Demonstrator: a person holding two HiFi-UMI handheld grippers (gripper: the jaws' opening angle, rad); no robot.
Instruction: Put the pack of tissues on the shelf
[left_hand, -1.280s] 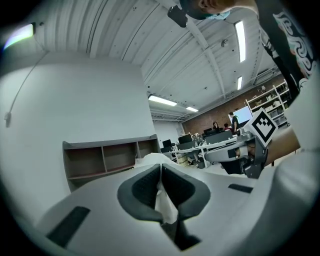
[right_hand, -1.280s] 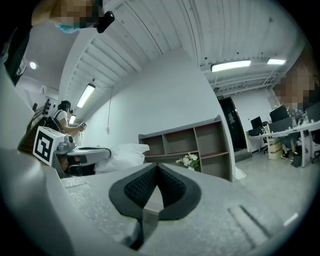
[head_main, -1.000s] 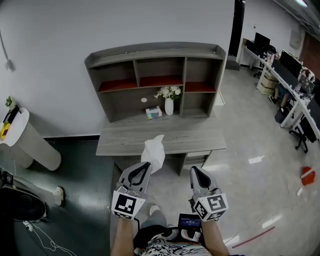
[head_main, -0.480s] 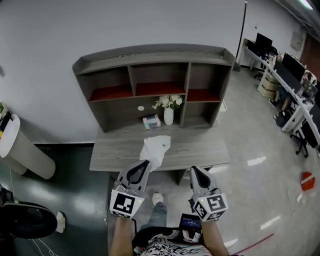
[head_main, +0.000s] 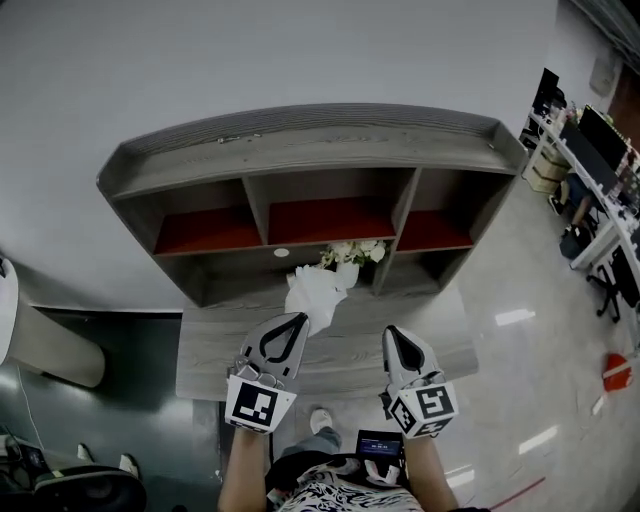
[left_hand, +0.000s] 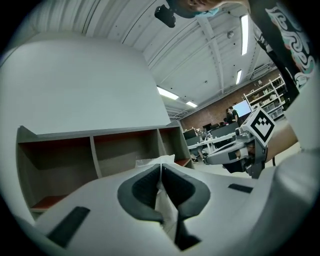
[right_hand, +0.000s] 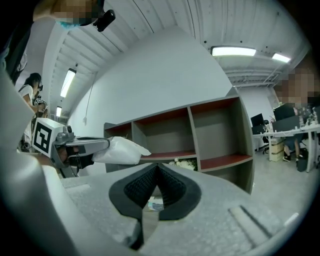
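Note:
The pack of tissues (head_main: 315, 293) is a soft white packet, pinched by its edge in my left gripper (head_main: 298, 318), which is shut on it. It hangs over the grey desk (head_main: 210, 345), just in front of the shelf unit (head_main: 310, 150) with its red upper boards. In the left gripper view the white wrapper (left_hand: 162, 205) shows between the closed pads. The right gripper view shows the tissue pack (right_hand: 122, 150) from the side, level with the middle compartment. My right gripper (head_main: 392, 332) is beside it over the desk, shut and empty, its jaws (right_hand: 158, 167) meeting.
A white vase of flowers (head_main: 350, 255) stands in the lower bay behind the pack. A small packet (right_hand: 156, 204) lies on the desk near it. Office desks with monitors (head_main: 590, 150) run along the right; a white cylinder (head_main: 40, 345) stands at left.
Both grippers and the person have moved forward to the desk. The shelf unit looks much bigger and nearer, and the tissue pack has come from short of the desk to right before the lower bay.

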